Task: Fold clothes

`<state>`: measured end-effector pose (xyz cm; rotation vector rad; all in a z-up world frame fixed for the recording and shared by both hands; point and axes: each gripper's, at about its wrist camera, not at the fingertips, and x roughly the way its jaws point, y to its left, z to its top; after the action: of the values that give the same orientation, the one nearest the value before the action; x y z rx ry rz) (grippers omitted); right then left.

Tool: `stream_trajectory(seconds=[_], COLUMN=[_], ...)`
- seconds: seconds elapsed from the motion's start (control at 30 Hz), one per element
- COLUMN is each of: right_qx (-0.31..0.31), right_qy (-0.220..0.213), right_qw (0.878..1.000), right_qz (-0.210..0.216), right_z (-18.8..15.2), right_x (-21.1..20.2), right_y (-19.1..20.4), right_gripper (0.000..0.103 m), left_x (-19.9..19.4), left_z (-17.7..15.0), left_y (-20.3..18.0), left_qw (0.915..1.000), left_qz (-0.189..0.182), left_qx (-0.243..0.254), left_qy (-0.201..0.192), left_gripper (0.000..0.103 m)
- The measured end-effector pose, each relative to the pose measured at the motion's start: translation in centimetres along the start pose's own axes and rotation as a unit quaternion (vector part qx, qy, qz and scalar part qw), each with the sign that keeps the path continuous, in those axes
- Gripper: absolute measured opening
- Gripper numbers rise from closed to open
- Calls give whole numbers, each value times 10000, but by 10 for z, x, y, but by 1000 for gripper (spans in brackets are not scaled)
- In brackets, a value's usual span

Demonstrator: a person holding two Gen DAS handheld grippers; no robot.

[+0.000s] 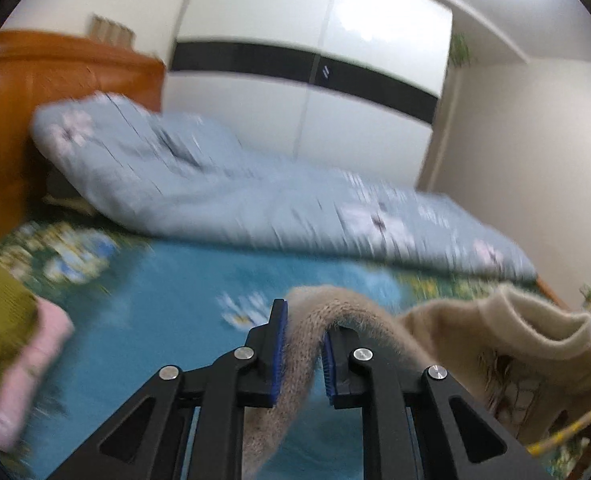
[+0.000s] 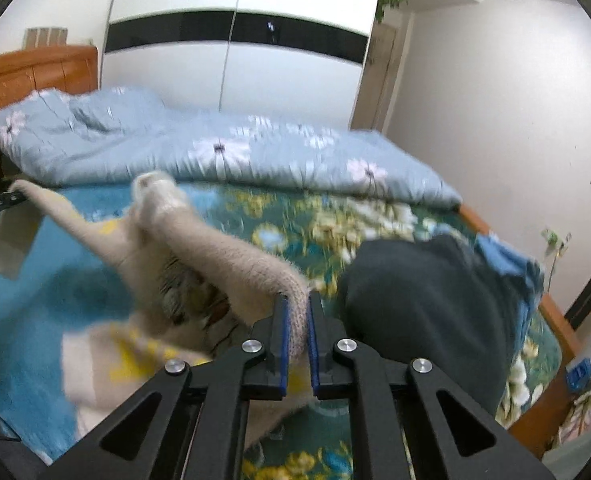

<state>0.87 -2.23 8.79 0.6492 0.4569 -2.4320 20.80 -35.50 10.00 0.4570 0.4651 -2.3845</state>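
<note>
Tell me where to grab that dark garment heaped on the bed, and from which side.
Grip the dark garment at its rounded upper fold, coming down from above on the side facing the beige sweater. It lies in a thick bunched heap with no edge or sleeve showing, so that raised fold is the likeliest pinchable part. Both the left gripper and right gripper are shut on the sweater's sleeves.

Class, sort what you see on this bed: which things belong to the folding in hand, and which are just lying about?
In use:
beige sweater
left tongs
right tongs

Lying about:
blue quilt
dark garment
pink and olive clothes
</note>
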Motion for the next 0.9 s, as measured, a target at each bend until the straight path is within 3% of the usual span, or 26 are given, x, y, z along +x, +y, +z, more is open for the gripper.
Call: stream_trajectory(seconds=[0.27, 0.47, 0.67, 0.8, 0.9], right_qx=[-106, -68, -80, -185, -334], right_qy=[-1052, -1524, -1959, -2034, -1905], right_qw=[9938, 9864, 9772, 9749, 9773], right_qz=[352, 612, 813, 888, 865], right_z=[66, 80, 85, 96, 109], right_x=[-32, -65, -106, -112, -95], right_y=[39, 52, 44, 44, 49], right_gripper=[7, 7, 7, 7, 7], left_x=[-111, -180, -249, -250, -222], left_z=[66, 89, 98, 104, 102], left_y=[45, 61, 61, 68, 77], left_qw=[9916, 9822, 9664, 9650, 9710], left_qz=[712, 970, 1154, 1276, 1322], left_qx=[143, 159, 313, 325, 294], left_qy=[-1066, -1599, -2274, -2266, -1971], left_gripper=[17, 17, 17, 17, 17])
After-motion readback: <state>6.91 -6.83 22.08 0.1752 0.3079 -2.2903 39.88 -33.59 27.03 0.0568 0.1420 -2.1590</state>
